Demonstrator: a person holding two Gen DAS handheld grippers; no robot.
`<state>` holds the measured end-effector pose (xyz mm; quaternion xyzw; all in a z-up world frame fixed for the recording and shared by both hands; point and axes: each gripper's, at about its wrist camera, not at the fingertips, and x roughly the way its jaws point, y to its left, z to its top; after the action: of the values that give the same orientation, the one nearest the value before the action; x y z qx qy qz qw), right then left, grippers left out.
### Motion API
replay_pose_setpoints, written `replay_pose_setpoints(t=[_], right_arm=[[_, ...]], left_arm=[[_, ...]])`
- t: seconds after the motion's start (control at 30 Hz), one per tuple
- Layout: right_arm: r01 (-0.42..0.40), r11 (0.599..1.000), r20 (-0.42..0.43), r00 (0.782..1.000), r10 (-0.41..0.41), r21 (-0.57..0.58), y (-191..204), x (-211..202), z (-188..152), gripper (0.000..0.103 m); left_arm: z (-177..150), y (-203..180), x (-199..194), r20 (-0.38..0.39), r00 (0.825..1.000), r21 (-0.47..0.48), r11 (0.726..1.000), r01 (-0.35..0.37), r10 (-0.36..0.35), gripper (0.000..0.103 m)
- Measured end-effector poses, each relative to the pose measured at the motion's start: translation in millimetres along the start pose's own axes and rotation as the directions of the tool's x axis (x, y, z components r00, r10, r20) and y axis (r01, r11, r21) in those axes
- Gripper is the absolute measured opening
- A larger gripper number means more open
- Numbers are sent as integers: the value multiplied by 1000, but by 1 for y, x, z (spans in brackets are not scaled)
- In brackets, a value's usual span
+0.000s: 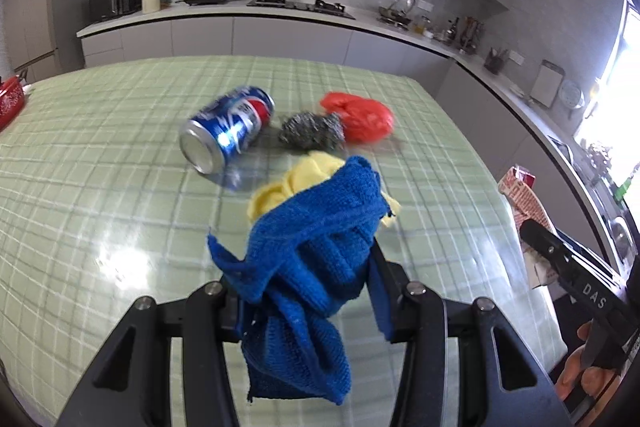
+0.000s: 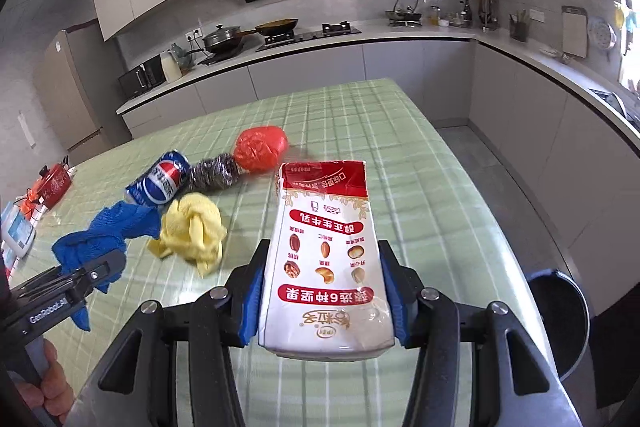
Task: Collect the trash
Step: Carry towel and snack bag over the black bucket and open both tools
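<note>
My left gripper (image 1: 308,291) is shut on a blue cloth (image 1: 316,247) and holds it above the table; it also shows in the right wrist view (image 2: 108,235). My right gripper (image 2: 324,267) is shut on a white and red milk carton (image 2: 326,247), seen at the right edge of the left wrist view (image 1: 524,199). On the green checked table (image 1: 100,167) lie a blue Pepsi can (image 1: 228,129) on its side, a steel wool scrubber (image 1: 312,131), a crumpled red plastic bag (image 1: 364,119) and a yellow cloth (image 1: 296,179). They also show in the right wrist view: can (image 2: 160,183), scrubber (image 2: 214,173), bag (image 2: 260,147), yellow cloth (image 2: 194,231).
A dark round bin (image 2: 560,319) stands on the floor to the right of the table. A red pot (image 2: 56,181) and a small box (image 2: 16,231) sit at the table's far left. Kitchen counters with a stove (image 2: 308,35) run behind and along the right.
</note>
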<state>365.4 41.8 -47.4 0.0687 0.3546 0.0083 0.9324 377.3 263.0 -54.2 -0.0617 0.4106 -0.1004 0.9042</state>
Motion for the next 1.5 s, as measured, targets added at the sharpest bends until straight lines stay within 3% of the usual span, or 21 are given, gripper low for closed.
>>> replay_pose_setpoints(t=[0.43,0.67,0.87,1.13,1.33,1.5], right_arm=[[-9,1000,33,999,8,22,-56,-58,-21,53],[-74,997,27,997,73,22,-149,-67,-19,53],[-70,997,-4,998,70,22,-253,-75,-15,53],[27,992,-65,998,-19,126,-373,-76,-29,53],[51,985,-127,992,-30,167,-415,-59,-50,53],[48,984,-198,980,-13,172,-428,-36,-72,53]], left_arm=[[-25,-75,-22,19,1000,46,999,9,-10,48],[-40,-157,-7,28,999,16,999,-33,32,48],[-51,-255,18,13,1000,-3,1000,5,-5,48],[-67,-366,67,-84,991,89,989,116,-109,48],[-85,-405,105,-170,979,133,982,134,-111,48],[-111,-420,135,-253,964,140,982,124,-85,48]])
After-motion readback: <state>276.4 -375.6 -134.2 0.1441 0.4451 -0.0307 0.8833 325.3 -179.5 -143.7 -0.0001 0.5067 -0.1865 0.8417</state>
